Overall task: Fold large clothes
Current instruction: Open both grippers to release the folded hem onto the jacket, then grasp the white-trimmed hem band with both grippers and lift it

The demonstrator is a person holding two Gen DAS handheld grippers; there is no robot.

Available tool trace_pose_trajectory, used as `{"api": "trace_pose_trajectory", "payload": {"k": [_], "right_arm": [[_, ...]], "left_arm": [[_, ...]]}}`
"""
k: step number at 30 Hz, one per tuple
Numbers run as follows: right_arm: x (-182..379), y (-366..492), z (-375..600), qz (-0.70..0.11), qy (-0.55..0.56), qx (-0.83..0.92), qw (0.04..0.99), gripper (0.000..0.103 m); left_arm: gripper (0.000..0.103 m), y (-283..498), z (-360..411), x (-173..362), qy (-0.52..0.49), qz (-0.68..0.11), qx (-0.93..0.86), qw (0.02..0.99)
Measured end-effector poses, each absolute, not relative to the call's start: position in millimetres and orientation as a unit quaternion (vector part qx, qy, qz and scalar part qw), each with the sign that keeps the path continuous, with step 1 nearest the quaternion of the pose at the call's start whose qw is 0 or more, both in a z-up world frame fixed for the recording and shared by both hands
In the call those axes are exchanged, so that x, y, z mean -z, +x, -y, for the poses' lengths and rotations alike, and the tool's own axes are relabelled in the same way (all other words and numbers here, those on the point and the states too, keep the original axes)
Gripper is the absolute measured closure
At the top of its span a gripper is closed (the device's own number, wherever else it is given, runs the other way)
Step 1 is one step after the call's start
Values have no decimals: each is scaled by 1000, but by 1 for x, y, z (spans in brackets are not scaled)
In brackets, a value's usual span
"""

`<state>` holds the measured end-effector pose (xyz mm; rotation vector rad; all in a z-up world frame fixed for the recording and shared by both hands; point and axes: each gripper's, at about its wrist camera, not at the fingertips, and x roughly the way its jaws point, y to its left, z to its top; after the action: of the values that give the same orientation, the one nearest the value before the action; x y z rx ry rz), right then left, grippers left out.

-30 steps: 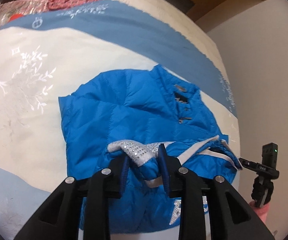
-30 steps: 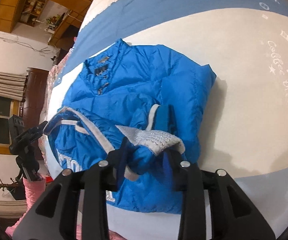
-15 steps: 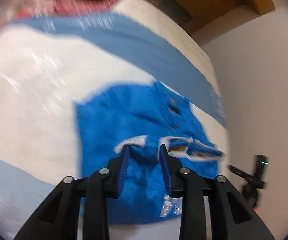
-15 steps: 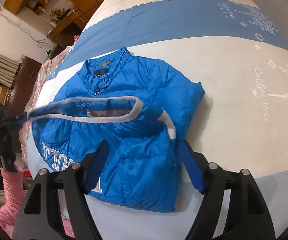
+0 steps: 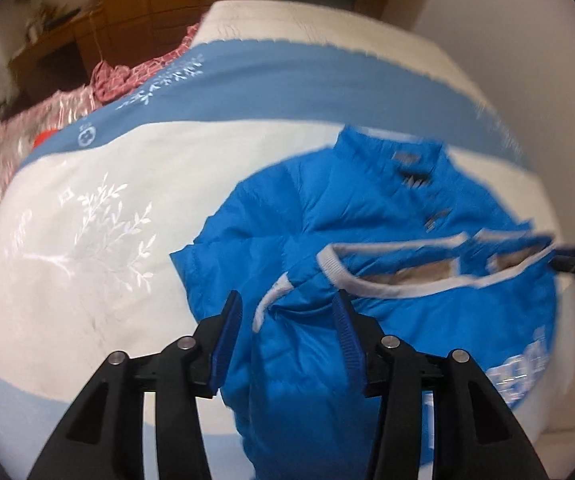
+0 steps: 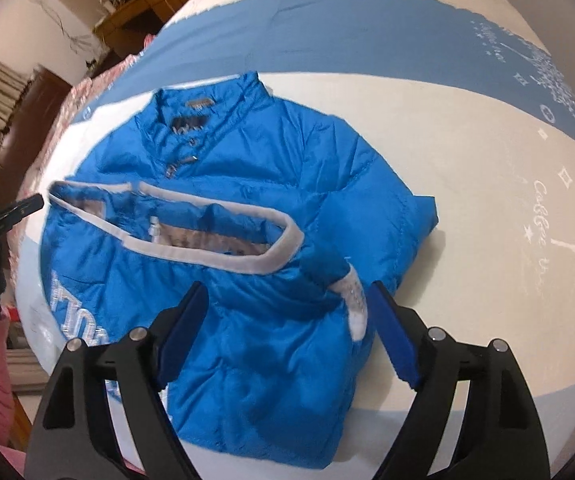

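Jacket (image 5: 387, 240) fills the left wrist view from centre out to 3 o'clock, lying on the bed (image 5: 87, 272) with its collar toward 12 and the grey-trimmed hem (image 5: 399, 286) folded up across the chest. The left gripper (image 5: 287, 332) hangs over the folded lower half at 6 o'clock; its jaws have just been opening and now stand partly apart, blue fabric showing between them but not pinched.

From the right wrist, the jacket (image 6: 247, 208) sits centre-left on the bed (image 6: 487, 208), collar near 11 o'clock. The right gripper (image 6: 287, 332) is spread wide, its jaws having just been opening, and clamps nothing; a cuff (image 6: 353, 296) lies just inside its 3 o'clock finger.

Puffy, quilted and shiny, the jacket looks light, soft and slippery, likely to spring back open. Trim, cuff or side seams should give firmer holds than the smooth panels.
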<state>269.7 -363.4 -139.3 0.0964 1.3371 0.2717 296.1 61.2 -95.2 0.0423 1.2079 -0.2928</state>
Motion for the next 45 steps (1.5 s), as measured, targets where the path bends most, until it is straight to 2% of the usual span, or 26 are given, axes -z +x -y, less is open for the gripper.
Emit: {"api": "trace_pose_trajectory", "payload": {"k": [1,2,3,4,5,6,7,8,10,16,22,33,37,43,45], "right_arm": [[142,271,363,-618,43,-126,775,22],[145,273,361,-617,39,-127,776,27],[147,274,360,-617,35,-127,776,32],[148,275,359,-615,27,-123,778,42],[148,276,358,-612,17,-120,782,58],[147,276,358,-611,12,-119,783,68],[147,277,358,-611,14,-122,782,80],[146,278,360,-610,18,-124,783,86],[138,281,362,-603,15,-123,788,89],[107,304,376,-574,43,-122,809,90],[103,349,380,-566,68,-107,815,90],[165,408,384,-613,89,-69,782,90],[187,412,388,-622,107,-67,773,89],[205,412,388,-624,121,-53,770,84],[200,411,389,-623,116,-35,773,73]], "left_arm": [[55,298,-57,101,29,-567,139,811],[55,299,-55,103,34,-567,141,811],[55,301,-50,106,40,-566,144,811],[56,302,-47,108,46,-565,143,811],[63,303,-44,109,50,-563,139,813],[69,304,-43,109,51,-559,137,816],[82,306,-41,109,50,-557,136,818],[86,307,-41,107,46,-554,135,821],[88,310,-42,100,31,-540,132,831],[89,331,-42,72,1,-498,115,860],[89,370,-43,70,-24,-493,95,864],[88,425,-31,136,14,-533,55,844],[83,426,-32,159,26,-536,50,843],[77,425,-30,173,34,-528,37,848],[74,426,-30,170,34,-530,32,847]]}}
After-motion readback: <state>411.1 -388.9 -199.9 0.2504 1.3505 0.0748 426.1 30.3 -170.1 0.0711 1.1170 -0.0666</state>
